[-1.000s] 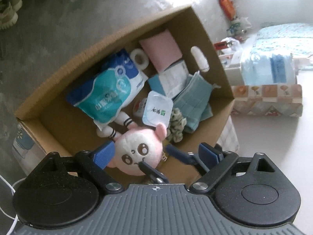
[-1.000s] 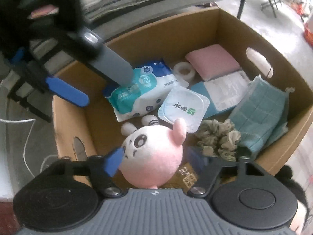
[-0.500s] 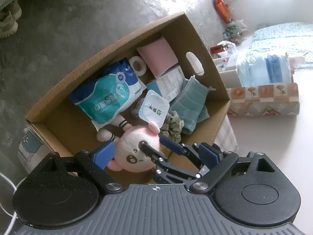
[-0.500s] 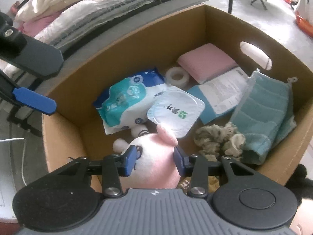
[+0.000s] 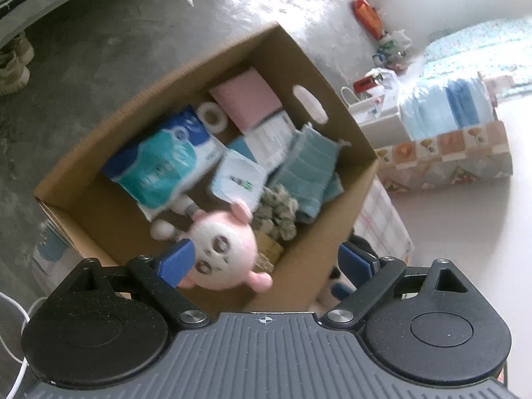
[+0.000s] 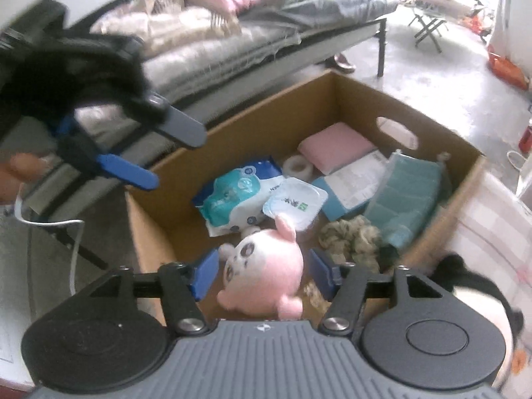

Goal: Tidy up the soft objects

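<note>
A pink plush toy [image 5: 226,252] lies at the near end of the cardboard box [image 5: 335,106]; it also shows in the right wrist view [image 6: 266,276]. My right gripper [image 6: 262,274] is open, its blue pads either side of the toy with gaps showing. My left gripper [image 5: 266,262] is open and empty above the box's near edge; it appears at the upper left of the right wrist view [image 6: 159,153]. In the box lie a wipes pack [image 6: 236,193], a pink pad [image 6: 335,146], a teal cloth [image 6: 409,196] and a scrunchie [image 6: 352,236].
A black and white plush [image 6: 478,302] sits outside the box at the right, on a checked cloth. A bed [image 6: 232,40] stands behind the box. A patterned box [image 5: 445,156] and bags stand on the concrete floor beyond.
My right gripper has opened off the pink plush toy and pulled back up. My left gripper has lifted away from the box, still open.
</note>
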